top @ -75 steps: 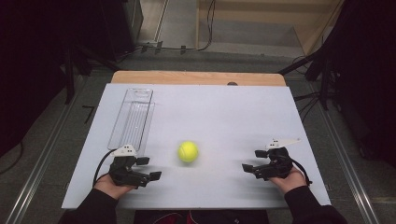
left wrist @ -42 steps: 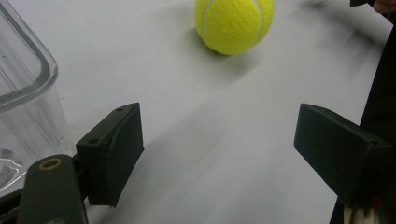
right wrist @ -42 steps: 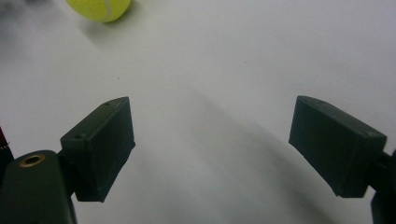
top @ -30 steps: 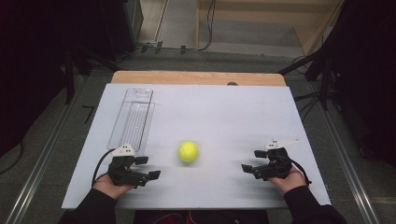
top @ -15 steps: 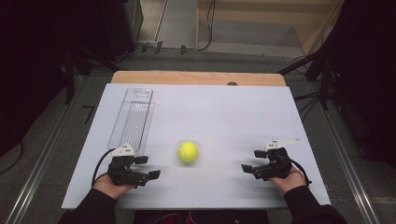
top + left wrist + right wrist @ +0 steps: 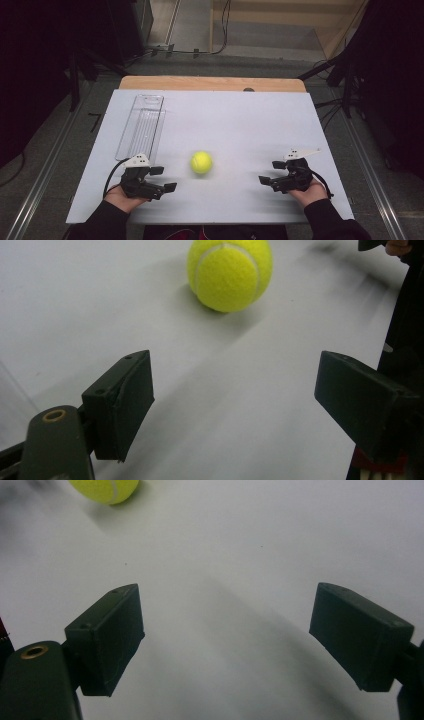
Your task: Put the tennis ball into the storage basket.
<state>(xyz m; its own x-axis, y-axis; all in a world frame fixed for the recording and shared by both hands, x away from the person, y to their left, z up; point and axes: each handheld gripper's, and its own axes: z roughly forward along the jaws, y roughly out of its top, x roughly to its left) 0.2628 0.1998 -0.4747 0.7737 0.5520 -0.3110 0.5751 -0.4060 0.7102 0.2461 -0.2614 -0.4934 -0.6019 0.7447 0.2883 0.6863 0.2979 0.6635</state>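
A yellow tennis ball [image 6: 201, 162] lies on the white table top [image 6: 240, 125], near the front and about midway between my two hands. In the left gripper view the ball [image 6: 229, 273] sits ahead of the jaws, apart from them. My left gripper [image 6: 164, 179] rests low at the front left, open, with bare table between its jaws [image 6: 235, 400]. My right gripper [image 6: 269, 172] rests at the front right, also open and empty [image 6: 227, 640]. The ball [image 6: 105, 490] shows at the top left of the right gripper view.
A clear plastic tube-shaped container [image 6: 141, 127] lies lengthwise on the left side of the table, behind the left gripper. A wooden strip [image 6: 210, 83] runs along the far edge. Dark floor, cables and metal rails [image 6: 37, 185] surround the table.
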